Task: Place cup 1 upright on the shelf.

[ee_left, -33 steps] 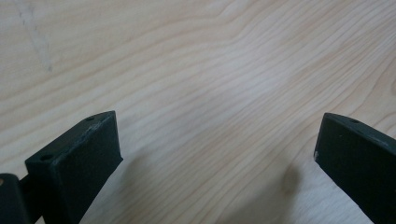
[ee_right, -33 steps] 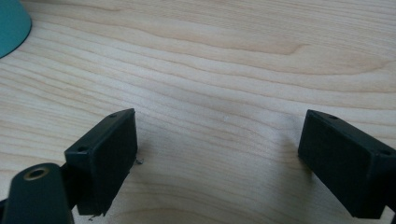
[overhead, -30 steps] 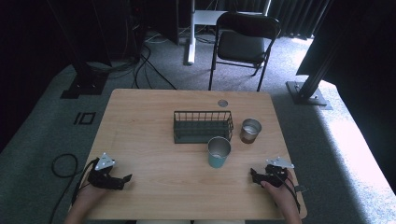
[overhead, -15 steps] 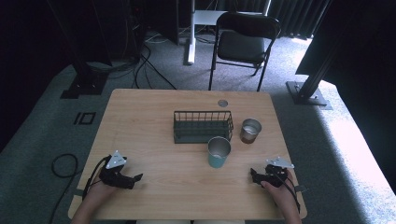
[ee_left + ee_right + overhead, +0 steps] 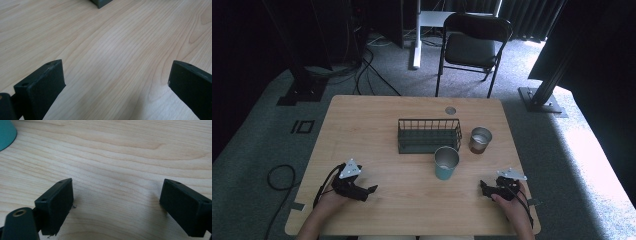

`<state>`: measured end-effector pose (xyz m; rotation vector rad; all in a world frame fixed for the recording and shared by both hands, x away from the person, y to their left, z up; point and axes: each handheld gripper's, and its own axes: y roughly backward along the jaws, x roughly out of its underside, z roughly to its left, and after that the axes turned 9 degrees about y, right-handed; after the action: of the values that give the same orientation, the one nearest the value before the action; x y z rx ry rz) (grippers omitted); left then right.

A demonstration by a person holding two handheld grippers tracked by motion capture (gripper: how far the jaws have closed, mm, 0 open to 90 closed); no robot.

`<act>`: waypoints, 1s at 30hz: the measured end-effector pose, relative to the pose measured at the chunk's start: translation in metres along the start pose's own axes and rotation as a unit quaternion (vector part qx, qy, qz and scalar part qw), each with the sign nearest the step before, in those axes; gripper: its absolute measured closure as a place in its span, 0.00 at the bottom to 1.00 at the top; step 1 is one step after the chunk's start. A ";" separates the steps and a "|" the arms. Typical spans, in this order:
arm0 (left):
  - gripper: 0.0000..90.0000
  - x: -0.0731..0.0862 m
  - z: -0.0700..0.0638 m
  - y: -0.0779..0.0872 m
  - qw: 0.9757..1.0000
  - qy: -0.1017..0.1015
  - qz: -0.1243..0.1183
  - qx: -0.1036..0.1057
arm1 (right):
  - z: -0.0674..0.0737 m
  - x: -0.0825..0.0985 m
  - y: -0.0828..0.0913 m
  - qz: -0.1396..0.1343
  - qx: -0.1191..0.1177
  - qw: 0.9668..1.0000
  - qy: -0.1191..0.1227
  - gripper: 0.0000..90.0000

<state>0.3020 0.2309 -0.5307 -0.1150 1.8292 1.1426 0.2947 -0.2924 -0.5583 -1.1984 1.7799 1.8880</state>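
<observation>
Grippers sit low at the near edge of the pale wooden desk (image 5: 377, 120), one in each hand. The left gripper (image 5: 371, 190) rests at about seven o'clock on the desk, its jaws wide apart over bare wood, pointing toward three o'clock; in the left gripper view a dark corner of the black wire basket (image 5: 101, 3) shows at twelve o'clock, well apart from the jaws. The right gripper (image 5: 482, 186) lies at about five o'clock, jaws likewise spread wide with nothing between them, pointing toward nine o'clock.

Nearest to the right gripper stands the teal cup with a steel rim (image 5: 446, 163), upright just right of the desk's middle, apart from both grippers; its teal edge shows at ten o'clock in the right gripper view (image 5: 6, 132). The black wire basket (image 5: 429, 135) sits just behind it at twelve o'clock. A small steel cup with a brown base (image 5: 480, 140) stands just beside the basket at its three o'clock. No writing or label can be read on any of them.
</observation>
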 end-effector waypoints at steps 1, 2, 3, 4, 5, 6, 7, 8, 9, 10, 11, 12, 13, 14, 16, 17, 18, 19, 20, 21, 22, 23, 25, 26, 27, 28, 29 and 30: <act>0.01 0.000 0.000 0.000 1.000 0.000 0.000 0.000 | 0.000 0.000 0.000 0.000 0.000 1.000 0.000 0.13; 0.01 -0.003 -0.003 -0.003 1.000 -0.002 -0.001 0.005 | 0.000 0.000 0.000 0.000 0.000 1.000 0.000 0.13; 0.01 -0.003 -0.003 -0.003 1.000 -0.002 -0.001 0.005 | 0.000 0.000 0.000 0.000 0.000 1.000 0.000 0.13; 0.01 -0.005 -0.004 -0.004 1.000 -0.004 -0.001 0.007 | 0.000 0.000 0.000 0.000 0.000 1.000 0.000 0.13; 0.01 -0.006 -0.005 -0.005 1.000 -0.007 -0.001 0.011 | 0.000 0.000 0.000 0.000 0.000 1.000 -0.001 0.13; 0.03 -0.008 -0.006 -0.007 1.000 -0.008 -0.001 0.014 | 0.000 0.000 0.000 0.001 0.000 1.000 0.000 0.13; 0.03 -0.010 -0.008 -0.008 1.000 -0.010 -0.001 0.018 | 0.000 0.000 0.000 0.001 0.000 1.000 0.000 0.13; 0.03 -0.012 -0.011 -0.011 1.000 -0.014 -0.003 0.023 | 0.000 0.000 0.000 0.000 0.000 1.000 -0.001 0.13; 0.03 -0.012 -0.011 -0.011 1.000 -0.014 -0.003 0.023 | 0.000 0.000 0.000 0.000 0.000 1.000 -0.001 0.13; 0.03 -0.014 -0.012 -0.013 1.000 -0.016 -0.003 0.026 | 0.000 0.000 0.000 0.000 0.000 1.000 0.000 0.13; 0.03 -0.015 -0.013 -0.014 1.000 -0.017 -0.003 0.026 | 0.000 0.000 0.000 0.000 0.000 1.000 0.000 0.13; 0.03 -0.018 -0.015 -0.017 0.999 -0.020 -0.002 0.027 | 0.000 0.000 0.000 0.000 0.000 1.000 0.000 0.13; 0.03 -0.018 -0.015 -0.017 0.999 -0.020 -0.002 0.027 | 0.000 0.000 0.000 0.000 0.000 1.000 0.000 0.13; 0.03 -0.019 -0.017 -0.019 0.999 -0.022 -0.002 0.030 | 0.000 0.000 0.000 0.000 0.000 1.000 0.000 0.13; 0.03 -0.024 -0.020 -0.022 0.999 -0.030 0.002 0.032 | 0.000 0.000 0.000 0.000 0.000 1.000 -0.001 0.13; 0.03 -0.024 -0.020 -0.022 0.999 -0.030 0.002 0.032 | 0.000 0.000 0.000 0.000 0.000 1.000 -0.001 0.13; 0.03 -0.025 -0.021 -0.023 0.999 -0.030 0.001 0.034 | 0.000 0.000 0.000 0.000 0.000 1.000 -0.001 0.13; 0.03 -0.027 -0.022 -0.024 0.999 -0.033 0.001 0.034 | 0.000 0.000 0.000 0.000 0.000 1.000 -0.001 0.13; 0.03 -0.030 -0.024 -0.025 0.999 -0.033 0.000 0.040 | 0.000 0.000 0.000 0.000 0.000 1.000 -0.001 0.13; 0.03 -0.030 -0.024 -0.025 0.999 -0.033 0.000 0.040 | 0.000 0.000 0.000 0.000 0.000 1.000 -0.001 0.13; 0.03 -0.033 -0.026 -0.027 0.998 -0.038 -0.001 0.040 | 0.000 0.000 0.000 0.000 0.000 1.000 0.000 0.13; 0.03 -0.033 -0.026 -0.027 0.998 -0.038 -0.001 0.040 | 0.000 0.000 0.000 0.000 0.000 1.000 0.000 0.13; 0.03 -0.036 -0.028 -0.028 0.998 -0.038 -0.004 0.044 | 0.000 0.000 0.000 0.000 0.000 1.000 -0.001 0.13; 0.03 -0.037 -0.029 -0.029 0.998 -0.041 -0.003 0.047 | 0.000 0.000 0.000 0.000 0.000 1.000 -0.001 0.13; 0.03 -0.038 -0.030 -0.030 0.998 -0.042 -0.005 0.048 | 0.000 0.000 0.000 0.000 0.000 1.000 -0.001 0.13; 0.03 -0.041 -0.032 -0.032 0.998 -0.047 -0.003 0.050 | 0.000 0.000 0.000 0.000 0.000 1.000 -0.001 0.13; 0.03 -0.041 -0.032 -0.032 0.998 -0.047 -0.003 0.050 | 0.000 0.000 0.000 0.000 0.000 1.000 -0.001 0.13; 0.03 -0.042 -0.034 -0.033 0.998 -0.047 -0.004 0.052 | 0.000 0.000 0.000 0.000 0.000 1.000 -0.001 0.13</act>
<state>0.3195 0.1723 -0.5170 -0.0087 1.7999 1.0276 0.2946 -0.2923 -0.5583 -1.1967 1.7795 1.8888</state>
